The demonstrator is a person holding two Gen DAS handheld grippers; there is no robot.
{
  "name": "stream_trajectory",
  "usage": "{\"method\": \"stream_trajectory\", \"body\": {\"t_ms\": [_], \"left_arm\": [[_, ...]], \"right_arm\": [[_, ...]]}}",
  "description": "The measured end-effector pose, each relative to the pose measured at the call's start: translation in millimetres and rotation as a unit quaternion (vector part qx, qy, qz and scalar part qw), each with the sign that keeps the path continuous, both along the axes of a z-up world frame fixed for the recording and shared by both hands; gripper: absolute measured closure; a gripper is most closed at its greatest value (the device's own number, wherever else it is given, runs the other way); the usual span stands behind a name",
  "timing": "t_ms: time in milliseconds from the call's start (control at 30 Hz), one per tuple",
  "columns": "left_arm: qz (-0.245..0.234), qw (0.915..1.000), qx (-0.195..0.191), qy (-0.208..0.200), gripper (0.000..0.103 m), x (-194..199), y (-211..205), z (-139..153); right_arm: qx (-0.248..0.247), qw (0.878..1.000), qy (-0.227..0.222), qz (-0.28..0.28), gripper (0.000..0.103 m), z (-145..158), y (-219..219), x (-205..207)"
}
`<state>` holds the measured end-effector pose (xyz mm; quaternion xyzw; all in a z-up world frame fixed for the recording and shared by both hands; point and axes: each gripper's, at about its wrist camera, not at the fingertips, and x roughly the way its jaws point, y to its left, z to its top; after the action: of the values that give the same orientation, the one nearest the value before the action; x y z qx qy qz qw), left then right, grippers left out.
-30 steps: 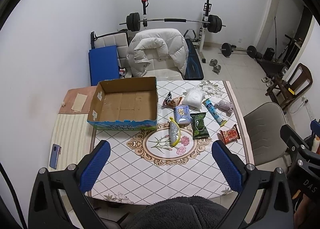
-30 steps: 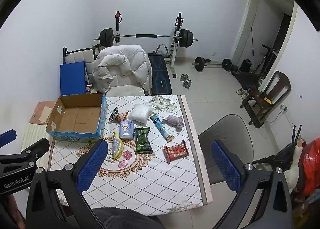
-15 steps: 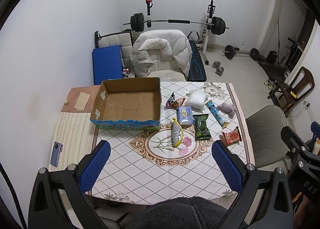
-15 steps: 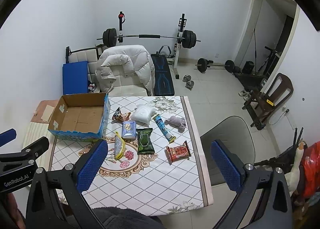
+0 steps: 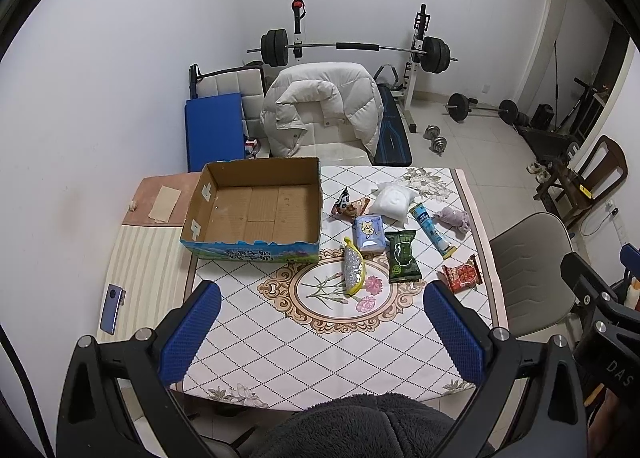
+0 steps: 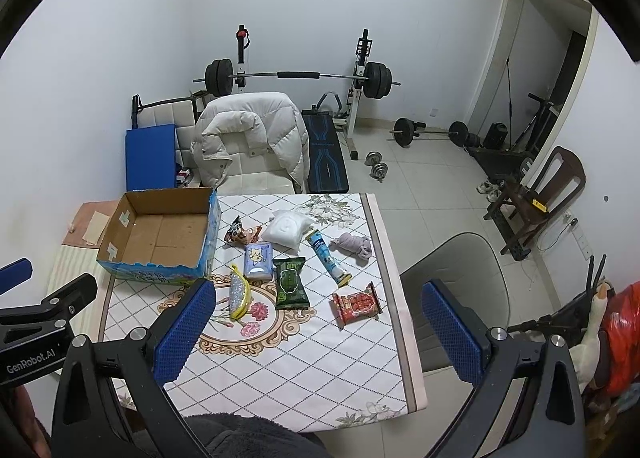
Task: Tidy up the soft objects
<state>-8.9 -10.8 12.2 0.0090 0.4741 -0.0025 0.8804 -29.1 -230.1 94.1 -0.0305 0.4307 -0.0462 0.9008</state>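
Observation:
An empty cardboard box [image 5: 260, 210] [image 6: 160, 234] stands at the table's far left. Right of it lie several soft items: a white pouch [image 5: 392, 198] [image 6: 288, 230], a blue tissue pack [image 5: 369, 233] [image 6: 258, 260], a green wipes pack [image 5: 402, 256] [image 6: 290, 282], a yellow pouch [image 5: 353, 270] [image 6: 239, 292], a red snack pack [image 5: 462, 274] [image 6: 356, 304], a blue tube [image 5: 432, 230] [image 6: 328, 256], a purple cloth [image 5: 454, 218] [image 6: 354, 246] and a small snack bag [image 5: 349, 205] [image 6: 240, 234]. My left gripper [image 5: 320, 334] and right gripper [image 6: 316, 334] are open and empty, high above the table's near edge.
The patterned table [image 5: 340, 338] has a grey chair [image 5: 532, 258] on its right and a chair with a white jacket [image 5: 324, 106] behind it. A phone [image 5: 112, 308] lies on a striped mat at the left. Weight bench and barbells stand behind.
Both views have drifted slightly; the table and items sit a little differently in frame. Nothing on the table moved. Both grippers stay open.

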Motion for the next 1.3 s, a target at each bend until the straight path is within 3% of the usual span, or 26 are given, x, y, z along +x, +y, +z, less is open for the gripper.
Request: {"method": "stream_trajectory", "body": {"t_ms": [600, 800, 900, 1000, 1167, 1300], "left_arm": [[-0.003, 1.0, -0.002, 0.002, 0.0, 1, -2, 2], [0.0, 0.9993, -0.01, 0.037, 0.0, 36, -7, -21], [0.001, 0.997, -0.008, 0.077, 0.0, 75, -11, -63], [-0.007, 0.9913, 0.003, 0.131, 0.0, 116, -21, -123], [-0.025, 0.9743, 0.009, 0.224, 0.004, 175, -43, -243], [-0.024, 0.9563, 0.004, 0.291, 0.019, 211, -58, -331]], "right_arm": [[0.002, 1.0, -0.001, 0.001, 0.0, 2, 0, -2], [0.051, 0.998, 0.03, -0.024, 0.0, -16, -23, 28], [0.071, 0.993, 0.076, -0.047, 0.0, -55, -48, 61], [0.091, 0.985, 0.129, -0.076, 0.0, -108, -77, 98], [0.107, 0.967, 0.214, -0.084, 0.0, -223, -104, 160], [0.133, 0.952, 0.27, -0.05, 0.0, -310, -92, 209]]}}
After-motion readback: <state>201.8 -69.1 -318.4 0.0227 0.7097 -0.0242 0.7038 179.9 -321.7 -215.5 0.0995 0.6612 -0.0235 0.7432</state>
